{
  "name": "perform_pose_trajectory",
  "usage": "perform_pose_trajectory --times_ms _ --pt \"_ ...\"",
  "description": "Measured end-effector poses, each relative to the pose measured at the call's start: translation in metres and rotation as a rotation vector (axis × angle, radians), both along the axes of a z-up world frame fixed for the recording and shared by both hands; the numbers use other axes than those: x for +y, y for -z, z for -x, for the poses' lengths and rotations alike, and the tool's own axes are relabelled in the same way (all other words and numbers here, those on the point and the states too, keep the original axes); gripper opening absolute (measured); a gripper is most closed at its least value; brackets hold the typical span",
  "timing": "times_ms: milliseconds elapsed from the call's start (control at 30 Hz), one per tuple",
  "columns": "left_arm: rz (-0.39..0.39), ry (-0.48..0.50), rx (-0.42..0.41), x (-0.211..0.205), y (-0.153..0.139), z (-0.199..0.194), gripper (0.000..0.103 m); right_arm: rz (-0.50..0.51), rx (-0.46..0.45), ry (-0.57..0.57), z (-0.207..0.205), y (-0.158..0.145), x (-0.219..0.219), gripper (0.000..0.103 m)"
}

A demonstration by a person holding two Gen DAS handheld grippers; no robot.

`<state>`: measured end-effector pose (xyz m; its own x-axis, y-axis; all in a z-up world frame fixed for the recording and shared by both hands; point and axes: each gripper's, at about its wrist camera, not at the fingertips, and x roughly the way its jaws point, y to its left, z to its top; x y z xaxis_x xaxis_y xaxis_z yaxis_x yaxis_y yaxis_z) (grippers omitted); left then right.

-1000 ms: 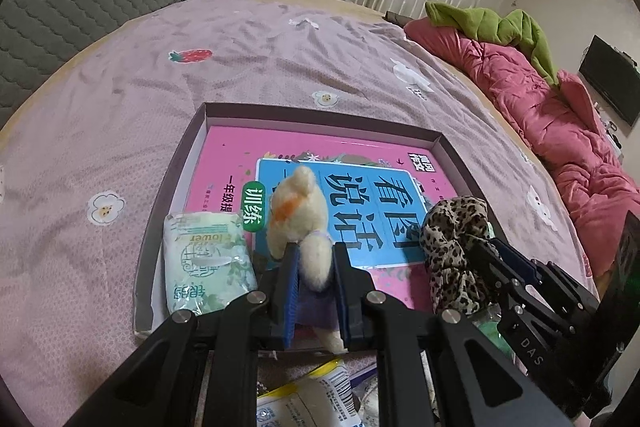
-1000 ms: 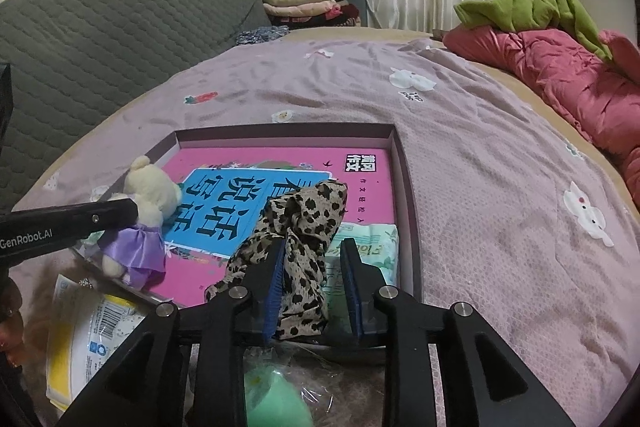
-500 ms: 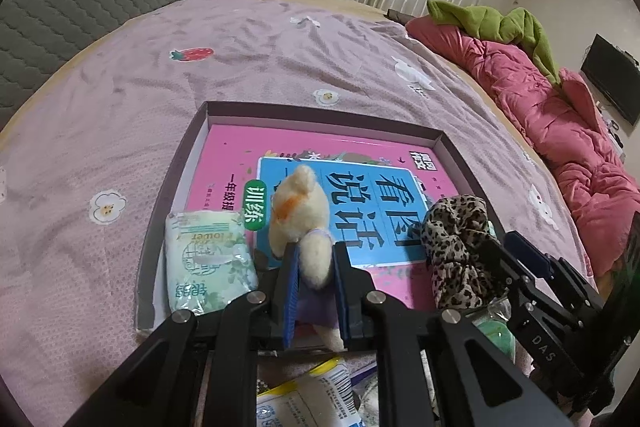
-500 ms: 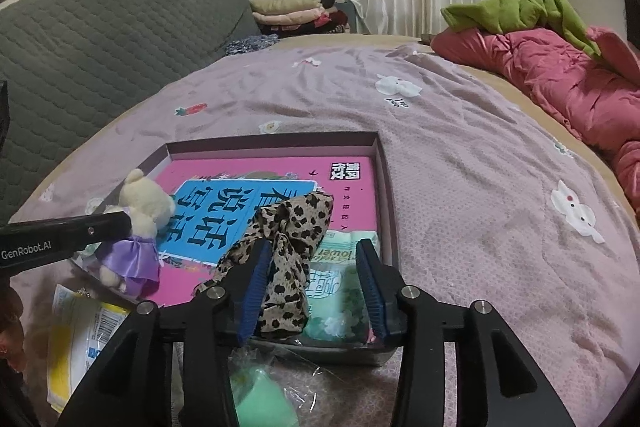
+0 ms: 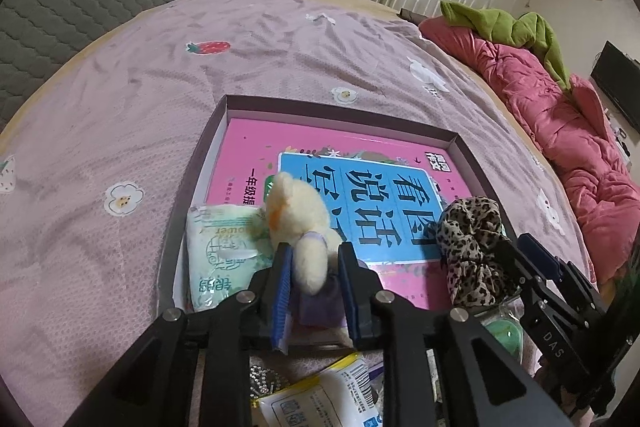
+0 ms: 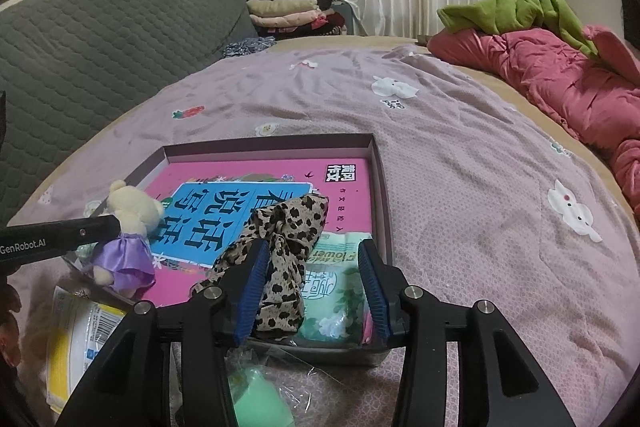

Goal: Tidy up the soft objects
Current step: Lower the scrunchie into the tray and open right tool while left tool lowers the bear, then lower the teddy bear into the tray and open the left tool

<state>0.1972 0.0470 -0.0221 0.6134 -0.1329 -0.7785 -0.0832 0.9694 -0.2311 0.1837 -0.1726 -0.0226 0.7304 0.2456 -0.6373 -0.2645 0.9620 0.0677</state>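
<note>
The plush bear point(image 5: 298, 223) lies at the near edge of the tray point(image 5: 340, 105), loosely between the left claw point(image 5: 314, 291), just opening. Light and squashy, it is best pinched mid-body. The right claw point(image 6: 314, 291) is spread, the leopard scrunchie point(image 6: 280, 259) released beside the bear.

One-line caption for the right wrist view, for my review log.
Right gripper, jaws just opened, straddles the leopard-print scrunchie in the shallow box; a tissue pack lies beside it.

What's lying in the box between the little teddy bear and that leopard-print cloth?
Only the pink book with the blue title panel, lying flat in the shallow grey box between the cream teddy bear and leopard-print cloth; the right wrist view shows it best.
</note>
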Motion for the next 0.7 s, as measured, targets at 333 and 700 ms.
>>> perform_pose_trajectory --times_ms 333,700 --pt "-0.001 -0.007 0.002 0.002 -0.002 0.004 0.042 -0.027 -0.017 0.001 0.003 -0.003 -0.005 0.054" --pt "-0.016 0.007 0.004 -0.002 -0.006 0.011 0.042 -0.034 -0.022 0.002 0.004 -0.005 -0.006 0.056"
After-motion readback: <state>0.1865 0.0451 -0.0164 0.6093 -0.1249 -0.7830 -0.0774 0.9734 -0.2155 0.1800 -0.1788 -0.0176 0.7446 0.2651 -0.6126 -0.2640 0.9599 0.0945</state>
